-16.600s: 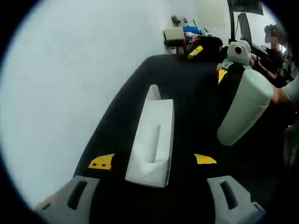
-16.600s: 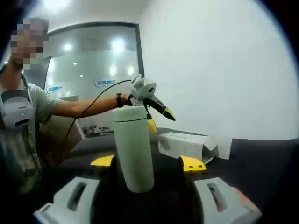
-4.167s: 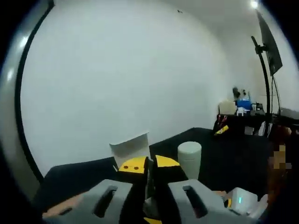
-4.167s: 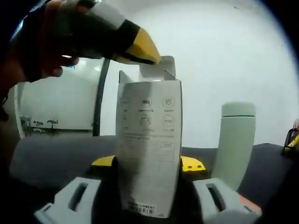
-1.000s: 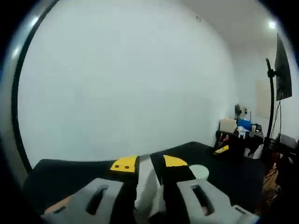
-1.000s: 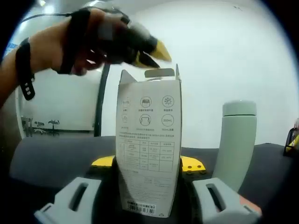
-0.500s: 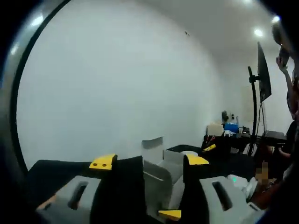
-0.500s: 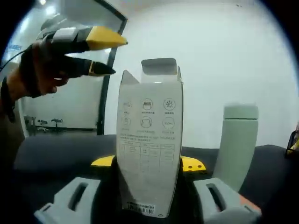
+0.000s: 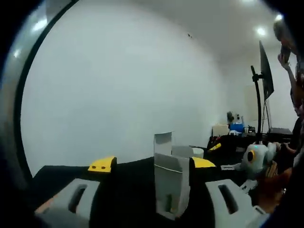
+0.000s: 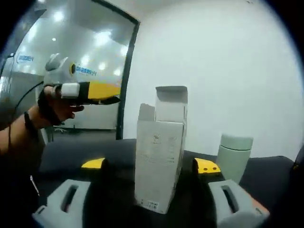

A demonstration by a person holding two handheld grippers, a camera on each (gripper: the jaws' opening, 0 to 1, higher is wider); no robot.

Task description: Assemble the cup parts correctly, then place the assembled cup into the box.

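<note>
Cup is standing upright on the bench, pale green, lid on, matte cylinder. It is sitting just beside the box in the right gripper view, apart from it, partly behind the right jaw's yellow tip. In the left gripper view only its top is peeking out behind the box.

Box is standing upright too, white card, top flaps open with one flap sticking straight up, small print and a barcode on the near face. It is sitting between the jaws of the right gripper; those jaws are standing wide apart, gripping nothing. Left gripper jaws are also spread, box framed between them, no contact visible.

In the right gripper view the left gripper is hanging in the air, up and off to the side of the box, held by a hand with a dark strap; cannot tell its jaw gap from there.

Bench is black and matte. White wall behind, glass partition with ceiling light reflections. Far end of the room: a cluttered desk and a stand with a dark panel.

Bare bench is showing on both sides of the box.
</note>
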